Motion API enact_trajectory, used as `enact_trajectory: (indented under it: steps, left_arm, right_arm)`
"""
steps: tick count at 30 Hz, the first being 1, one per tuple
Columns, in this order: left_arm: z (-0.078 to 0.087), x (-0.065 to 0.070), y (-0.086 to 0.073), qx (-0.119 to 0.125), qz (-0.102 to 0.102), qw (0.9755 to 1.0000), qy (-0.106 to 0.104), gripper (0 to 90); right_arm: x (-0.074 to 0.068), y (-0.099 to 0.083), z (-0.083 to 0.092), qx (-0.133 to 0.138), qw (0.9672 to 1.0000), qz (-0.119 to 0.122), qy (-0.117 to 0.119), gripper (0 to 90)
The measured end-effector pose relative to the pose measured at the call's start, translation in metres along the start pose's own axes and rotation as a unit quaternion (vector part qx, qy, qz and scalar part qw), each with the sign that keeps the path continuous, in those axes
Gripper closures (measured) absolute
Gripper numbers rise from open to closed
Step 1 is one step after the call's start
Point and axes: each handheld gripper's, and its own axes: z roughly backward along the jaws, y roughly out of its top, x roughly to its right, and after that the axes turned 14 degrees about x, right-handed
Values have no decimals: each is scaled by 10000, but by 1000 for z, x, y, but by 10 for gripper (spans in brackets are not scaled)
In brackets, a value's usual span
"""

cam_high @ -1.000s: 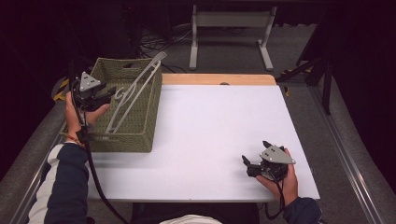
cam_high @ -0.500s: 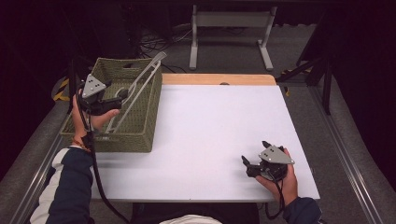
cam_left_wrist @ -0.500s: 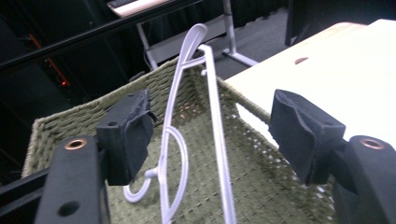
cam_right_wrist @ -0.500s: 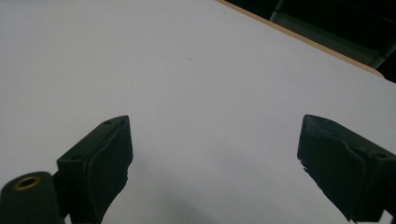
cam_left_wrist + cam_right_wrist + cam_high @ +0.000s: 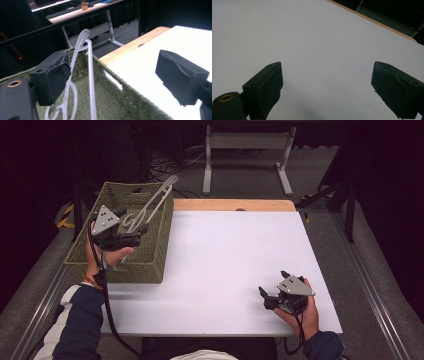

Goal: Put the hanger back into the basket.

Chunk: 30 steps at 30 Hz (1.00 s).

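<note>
An olive woven basket [image 5: 150, 255] stands at the table's left side. Silver metal tongs [image 5: 155, 202] lean inside it, their tips poking out over the far right corner. My left gripper [image 5: 136, 236] hovers over the basket's middle. Its jaws have just been opening and now stand wide apart. In the left gripper view the tongs [image 5: 90, 75] run up close beside the left pad [image 5: 53, 77], and neither pad presses on them. My right gripper [image 5: 270, 287] rests low at the near right of the white table [image 5: 225, 250], open, with bare table between its fingers [image 5: 325, 75].
A wooden strip [image 5: 230, 205] edges the far side of the table. Beyond it a grey metal stand [image 5: 245, 142] and cables sit on the dark floor. The basket's near right wall [image 5: 130, 100] lies just under the left gripper.
The left hand has drifted toward the near side of the basket and its jaws have spread, letting go of the tongs, which stay leaning in place. The right hand has stayed still.
</note>
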Motion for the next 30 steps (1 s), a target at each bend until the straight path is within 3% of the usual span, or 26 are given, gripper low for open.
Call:
enact_trajectory:
  steps: [8,16,20,24,25,30]
  left_arm:
    - [-1,23,3,146,-38,9991,-398,58]
    - [2,42,7,344,-94,9972,-650,57]
    - [5,60,8,444,-154,9948,-909,57]
    - [8,73,7,498,-188,9928,-1072,56]
    - [9,79,6,519,-274,9924,-1079,56]
    - [15,94,1,573,-267,9896,-1292,61]
  right_arm:
    - [2,1,1,53,10000,-22,-9,111]
    - [2,3,2,145,9999,-47,18,111]
    - [2,4,3,191,9998,-83,48,111]
    - [3,5,4,243,9996,-128,63,111]
    - [3,5,4,246,9996,-130,61,111]
    - [4,6,4,290,9994,-184,80,110]
